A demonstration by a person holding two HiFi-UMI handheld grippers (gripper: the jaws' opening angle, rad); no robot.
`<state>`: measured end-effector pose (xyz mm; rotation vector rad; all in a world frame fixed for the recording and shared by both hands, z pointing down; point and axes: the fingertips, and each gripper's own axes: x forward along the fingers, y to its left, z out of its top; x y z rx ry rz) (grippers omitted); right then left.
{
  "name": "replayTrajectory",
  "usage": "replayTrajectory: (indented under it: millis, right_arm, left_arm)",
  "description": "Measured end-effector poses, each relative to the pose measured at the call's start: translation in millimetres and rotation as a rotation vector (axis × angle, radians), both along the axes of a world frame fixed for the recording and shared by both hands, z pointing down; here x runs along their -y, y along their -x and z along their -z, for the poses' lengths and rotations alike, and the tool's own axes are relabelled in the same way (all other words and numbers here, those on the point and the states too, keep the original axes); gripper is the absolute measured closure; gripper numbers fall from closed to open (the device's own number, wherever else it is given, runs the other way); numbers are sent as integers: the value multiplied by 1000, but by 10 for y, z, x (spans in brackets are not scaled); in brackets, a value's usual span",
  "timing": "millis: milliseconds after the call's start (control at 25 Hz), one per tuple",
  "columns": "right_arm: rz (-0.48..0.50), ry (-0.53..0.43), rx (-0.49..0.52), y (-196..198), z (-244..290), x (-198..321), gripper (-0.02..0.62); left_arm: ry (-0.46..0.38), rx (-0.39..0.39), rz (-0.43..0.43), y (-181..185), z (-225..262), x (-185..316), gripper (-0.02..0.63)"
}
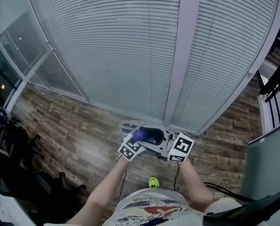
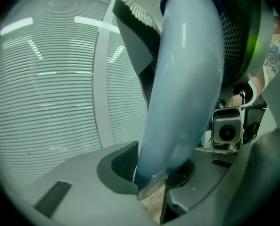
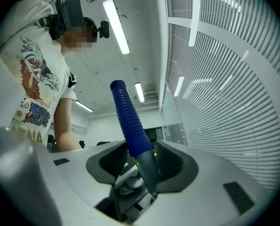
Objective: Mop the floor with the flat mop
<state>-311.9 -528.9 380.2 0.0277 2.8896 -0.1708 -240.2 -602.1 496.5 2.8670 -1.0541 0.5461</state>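
While left gripper (image 2: 156,171) and right gripper (image 3: 142,161) clamp the mop handle (image 3: 130,121), it apparently stands near-upright.

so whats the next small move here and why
Probably a short first stroke, drawing the handle back from the blinds. The left tool and right tool are both closed on it, and they sit close to the foot of the blinds, with wood floor on the person's side.

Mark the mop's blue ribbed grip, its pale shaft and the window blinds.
blue ribbed grip (image 3: 129,119): right gripper view, middle of the sleeve.
pale shaft (image 2: 187,79): left gripper view, middle of the tube.
window blinds (image 1: 107,46): head view, slats.
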Motion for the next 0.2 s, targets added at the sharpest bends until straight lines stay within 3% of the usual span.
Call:
replayTrajectory:
  millis: [200]
  right_arm:
    - [28,-6,7,-86,-34,9,402]
  left_arm:
    - [-8,9,16,-67,-33,16,531]
